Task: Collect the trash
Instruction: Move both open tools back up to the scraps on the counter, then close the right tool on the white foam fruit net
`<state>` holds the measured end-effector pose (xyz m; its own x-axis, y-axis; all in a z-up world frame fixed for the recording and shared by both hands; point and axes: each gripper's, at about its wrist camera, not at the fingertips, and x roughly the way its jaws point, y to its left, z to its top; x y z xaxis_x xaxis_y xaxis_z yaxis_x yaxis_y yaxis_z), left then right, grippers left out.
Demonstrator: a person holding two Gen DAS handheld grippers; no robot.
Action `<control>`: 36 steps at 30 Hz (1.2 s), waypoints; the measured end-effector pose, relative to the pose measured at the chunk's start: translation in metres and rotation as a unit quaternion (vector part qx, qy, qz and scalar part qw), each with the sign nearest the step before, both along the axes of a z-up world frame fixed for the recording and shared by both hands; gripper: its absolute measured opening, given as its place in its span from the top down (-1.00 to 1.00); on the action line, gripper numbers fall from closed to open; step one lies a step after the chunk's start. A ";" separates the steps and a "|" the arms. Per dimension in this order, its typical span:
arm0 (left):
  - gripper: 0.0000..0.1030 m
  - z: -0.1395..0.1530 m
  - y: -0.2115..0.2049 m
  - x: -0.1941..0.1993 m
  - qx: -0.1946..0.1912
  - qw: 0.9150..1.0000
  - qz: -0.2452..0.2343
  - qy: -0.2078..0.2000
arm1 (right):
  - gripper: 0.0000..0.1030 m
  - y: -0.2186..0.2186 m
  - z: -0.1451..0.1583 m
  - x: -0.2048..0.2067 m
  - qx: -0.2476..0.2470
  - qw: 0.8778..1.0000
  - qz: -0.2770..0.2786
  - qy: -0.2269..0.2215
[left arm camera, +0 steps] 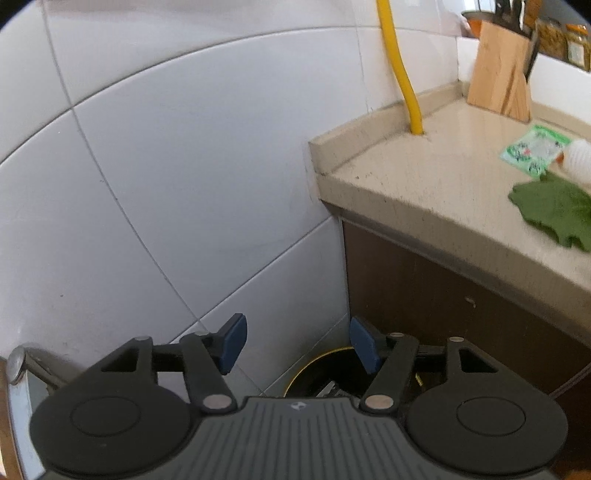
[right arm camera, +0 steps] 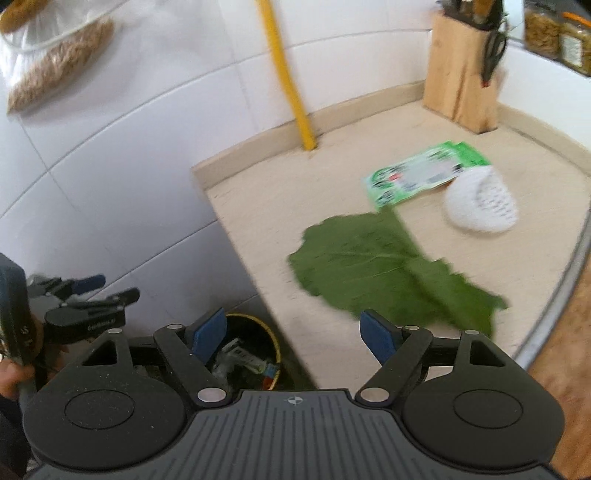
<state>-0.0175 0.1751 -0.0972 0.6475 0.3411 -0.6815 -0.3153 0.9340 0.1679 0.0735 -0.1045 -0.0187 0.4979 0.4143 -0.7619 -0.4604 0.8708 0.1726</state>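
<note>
A large green leaf (right arm camera: 395,269) lies on the beige counter (right arm camera: 266,206), with a green and white wrapper (right arm camera: 424,173) and a white foam net (right arm camera: 480,203) behind it. My right gripper (right arm camera: 293,336) is open and empty, above the counter's near corner, just short of the leaf. A black bin with a yellow rim (right arm camera: 251,354) stands on the floor beside the counter and holds some trash. My left gripper (left arm camera: 297,345) is open and empty, above the bin (left arm camera: 325,373). The left wrist view shows the leaf (left arm camera: 554,210) and wrapper (left arm camera: 533,151) at its right edge.
A yellow pipe (right arm camera: 288,81) rises from the counter by the tiled wall. A wooden knife block (right arm camera: 461,70) stands at the back, jars (right arm camera: 554,33) behind it. A bag of grain (right arm camera: 55,62) hangs on the wall. The left gripper shows in the right wrist view (right arm camera: 88,291).
</note>
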 end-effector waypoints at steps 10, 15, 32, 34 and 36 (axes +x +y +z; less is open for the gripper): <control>-0.13 -0.008 -0.018 0.008 -0.011 0.999 -0.029 0.029 | -0.68 -0.074 0.023 0.019 -0.020 0.996 -0.060 -0.063; -0.13 0.007 -0.037 0.014 -0.048 0.998 -0.040 0.001 | -0.68 -0.106 0.017 0.040 -0.016 0.994 -0.093 -0.059; -0.16 0.032 -0.086 0.034 -0.134 0.990 -0.014 -0.033 | -0.68 -0.101 -0.012 0.140 -0.003 0.996 -0.069 -0.056; -0.16 0.031 -0.084 0.033 -0.148 0.988 -0.003 -0.034 | -0.69 -0.098 -0.016 0.154 -0.010 0.996 -0.071 -0.059; -0.16 0.031 -0.082 0.033 -0.153 0.988 0.006 -0.034 | -0.69 -0.095 -0.023 0.166 -0.013 0.996 -0.073 -0.051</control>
<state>0.0155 0.0927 -0.0663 0.6927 0.1334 -0.7088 -0.3274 0.9339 -0.1441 0.2399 -0.1996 -0.0414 0.6269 0.3125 -0.7137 -0.3433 0.9331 0.1070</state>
